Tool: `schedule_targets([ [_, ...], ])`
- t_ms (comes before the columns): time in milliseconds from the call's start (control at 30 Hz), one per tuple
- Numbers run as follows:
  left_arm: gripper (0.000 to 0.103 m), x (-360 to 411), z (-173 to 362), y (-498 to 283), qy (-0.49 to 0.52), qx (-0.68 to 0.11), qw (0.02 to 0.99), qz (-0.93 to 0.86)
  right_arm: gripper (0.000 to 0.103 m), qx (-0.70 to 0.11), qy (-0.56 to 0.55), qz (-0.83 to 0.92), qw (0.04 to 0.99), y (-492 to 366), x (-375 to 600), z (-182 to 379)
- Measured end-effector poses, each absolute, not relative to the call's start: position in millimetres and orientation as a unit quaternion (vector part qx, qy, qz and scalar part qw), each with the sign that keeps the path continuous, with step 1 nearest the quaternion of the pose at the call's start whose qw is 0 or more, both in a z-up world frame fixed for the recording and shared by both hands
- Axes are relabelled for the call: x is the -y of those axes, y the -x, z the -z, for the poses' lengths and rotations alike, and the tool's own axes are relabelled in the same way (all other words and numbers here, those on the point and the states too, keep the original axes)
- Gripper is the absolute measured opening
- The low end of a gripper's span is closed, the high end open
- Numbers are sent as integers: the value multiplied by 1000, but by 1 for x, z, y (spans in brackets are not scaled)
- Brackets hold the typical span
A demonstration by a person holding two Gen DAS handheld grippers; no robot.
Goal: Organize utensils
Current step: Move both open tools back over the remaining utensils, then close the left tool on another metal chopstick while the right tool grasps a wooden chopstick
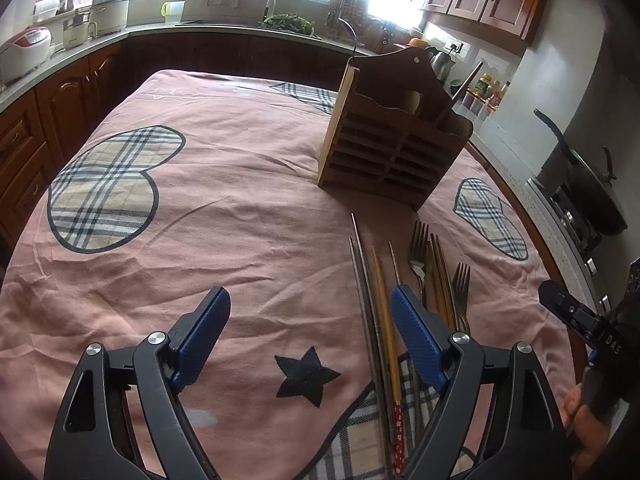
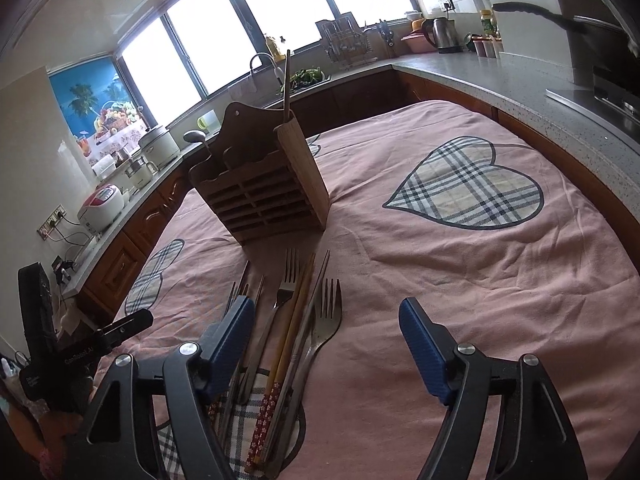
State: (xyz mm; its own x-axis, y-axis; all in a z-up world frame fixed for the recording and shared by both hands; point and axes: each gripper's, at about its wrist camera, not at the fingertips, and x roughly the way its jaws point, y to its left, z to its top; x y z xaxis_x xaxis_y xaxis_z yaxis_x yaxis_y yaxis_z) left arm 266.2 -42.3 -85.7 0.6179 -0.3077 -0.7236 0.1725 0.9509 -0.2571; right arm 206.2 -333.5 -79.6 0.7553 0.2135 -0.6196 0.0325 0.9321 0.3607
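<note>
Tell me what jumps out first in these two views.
A wooden utensil holder stands upright on the pink cloth, one stick already poking out of it. Just in front lies a row of forks and chopsticks, with both open tongs, left and right, beside them.

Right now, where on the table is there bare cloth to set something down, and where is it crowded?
Bare cloth lies left of the wooden holder, around the big plaid heart, and right of the forks towards the other heart. It is crowded in front of the holder, where chopsticks and forks lie side by side.
</note>
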Motion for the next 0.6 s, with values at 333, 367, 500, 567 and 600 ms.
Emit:
schedule_targets([
  [333,64,72,103,-297,48,-447,880,151,57,-381,-169,-60,907,-234,325,100],
  [367,63,75,105,-301,43,-450,879,153,56,-385,-166,-59,906,-237,324,103],
  [500,54,88,114,-317,26,-466,870,158,52,-403,-159,-62,899,-251,319,114],
  [567,49,93,118,-324,21,-474,866,162,49,-411,-155,-62,896,-257,317,119],
  [600,47,95,120,-327,19,-476,864,164,47,-414,-155,-63,895,-261,317,121],
])
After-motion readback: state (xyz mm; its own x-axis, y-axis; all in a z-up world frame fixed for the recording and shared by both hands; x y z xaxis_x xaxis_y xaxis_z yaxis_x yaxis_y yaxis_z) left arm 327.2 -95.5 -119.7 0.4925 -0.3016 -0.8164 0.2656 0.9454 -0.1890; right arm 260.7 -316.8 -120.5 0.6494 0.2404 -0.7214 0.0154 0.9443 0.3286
